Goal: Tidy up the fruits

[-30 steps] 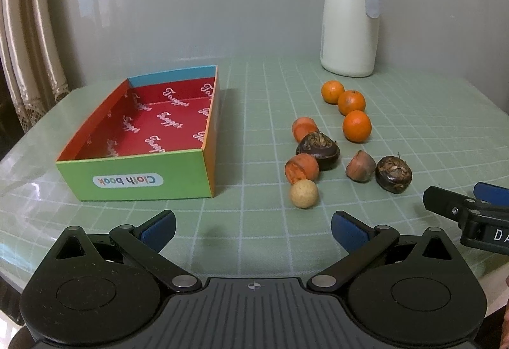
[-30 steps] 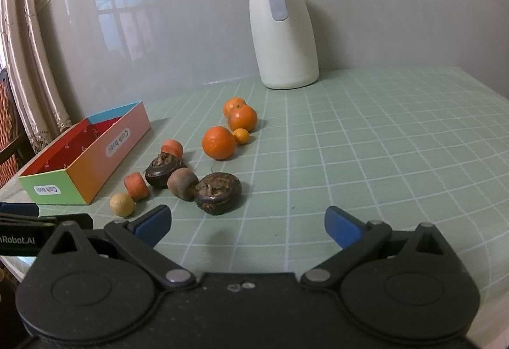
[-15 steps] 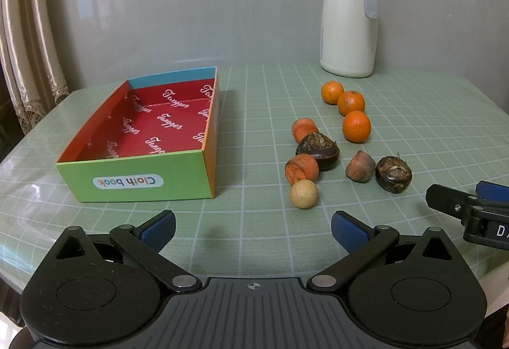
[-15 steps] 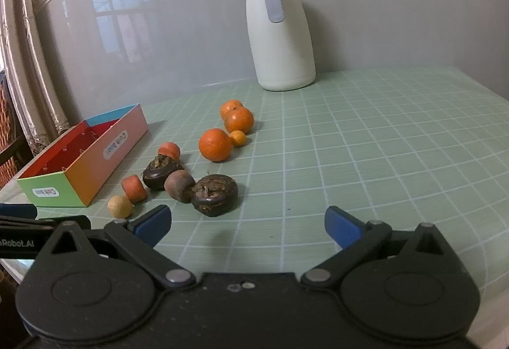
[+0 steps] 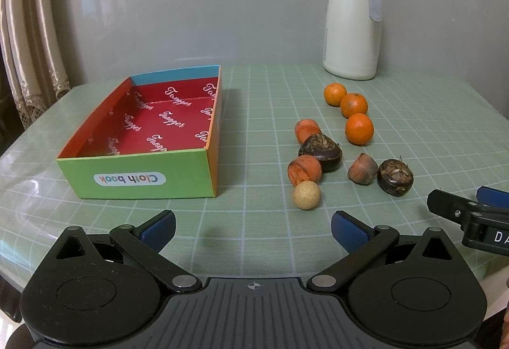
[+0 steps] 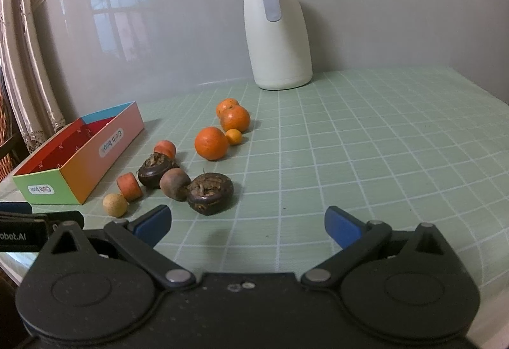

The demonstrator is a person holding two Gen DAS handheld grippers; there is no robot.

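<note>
**Both grippers empty, fruit waiting beside the box**

Left wrist view: our left gripper (image 5: 253, 226) hangs wide open, holding nothing, over the near edge of the green grid-patterned table (image 5: 429, 113). The empty red-lined cardboard box (image 5: 143, 171) sits toward the left edge; the round beige fruit (image 5: 306, 195) lies nearest. We should centre on it, close gently so it cannot roll, and clear the box's wall.

Right wrist view: our right gripper (image 6: 246, 223) is equally spread and empty. The dark brown water chestnut (image 6: 210, 193) sits just ahead. A tiny orange kumquat (image 6: 233, 136) shows only here; the box's interior is mostly hidden.
</note>
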